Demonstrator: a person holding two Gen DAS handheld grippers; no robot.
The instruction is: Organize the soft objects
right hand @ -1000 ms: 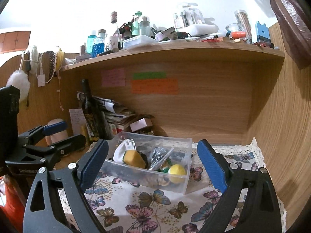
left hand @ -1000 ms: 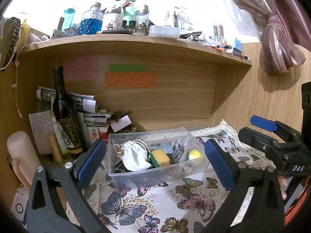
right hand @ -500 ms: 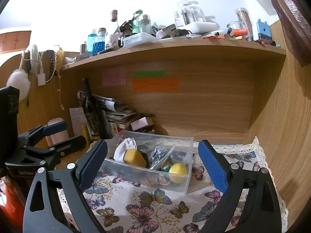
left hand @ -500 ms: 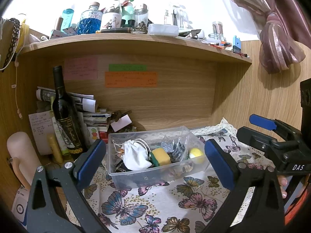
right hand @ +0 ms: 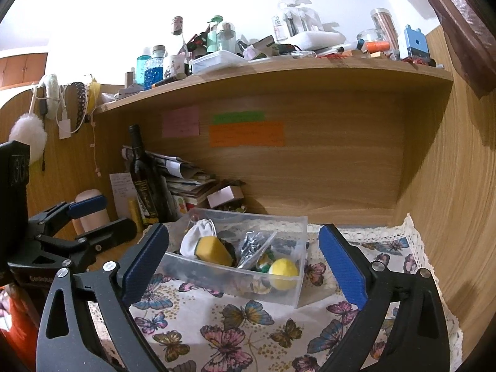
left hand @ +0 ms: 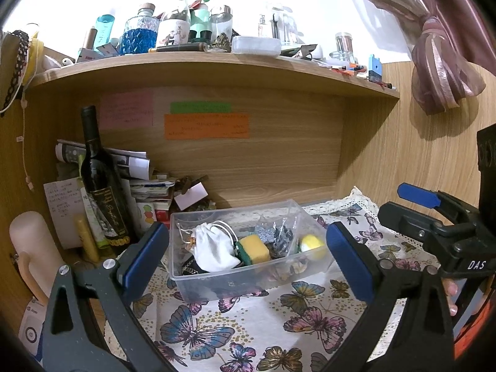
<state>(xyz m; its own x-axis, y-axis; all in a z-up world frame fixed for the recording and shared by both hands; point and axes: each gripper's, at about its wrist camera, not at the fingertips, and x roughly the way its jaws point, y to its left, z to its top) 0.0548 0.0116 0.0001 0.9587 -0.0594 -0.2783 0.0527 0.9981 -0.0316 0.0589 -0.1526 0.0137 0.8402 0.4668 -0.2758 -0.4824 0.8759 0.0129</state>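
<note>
Seen first from the left wrist view, the left gripper (left hand: 248, 257) hovers with its jaws spread wide and nothing between them; its blue pads (left hand: 145, 259) frame a clear plastic bin (left hand: 248, 276) that stands on a butterfly-print cloth (left hand: 248, 334) toward the cloth's back edge. Inside the bin, a white drawstring pouch (left hand: 212, 251) sits at the left end, a yellow sponge with a green underside (left hand: 252, 249) lies just beside it near the middle, a crumpled silvery packet (left hand: 277, 235) rests behind the sponge, and a yellow ball (left hand: 311, 245) sits at the right end against the bin's front wall. A dark wine bottle (left hand: 100, 183) stands upright off the cloth's back left corner, in front of a stack of papers (left hand: 136, 170). The right gripper (left hand: 434, 217) shows at the right edge of this view, over the cloth's right side, well apart from the bin.

Next, from the right wrist view, the right gripper (right hand: 245, 262) is likewise spread wide and empty, its pads either side of the same bin (right hand: 288, 291). A divider splits the bin: the pouch (right hand: 195, 241) and sponge (right hand: 214, 249) lie in the left compartment, touching each other, while the packet (right hand: 255, 241) leans on the divider and the ball (right hand: 283, 272) sits in the right compartment at its front corner. The cloth (right hand: 235, 325) runs to a lace edge on the right. The left gripper (right hand: 77, 232) appears at the left, near the bottle (right hand: 144, 179), its jaws apart.
</note>
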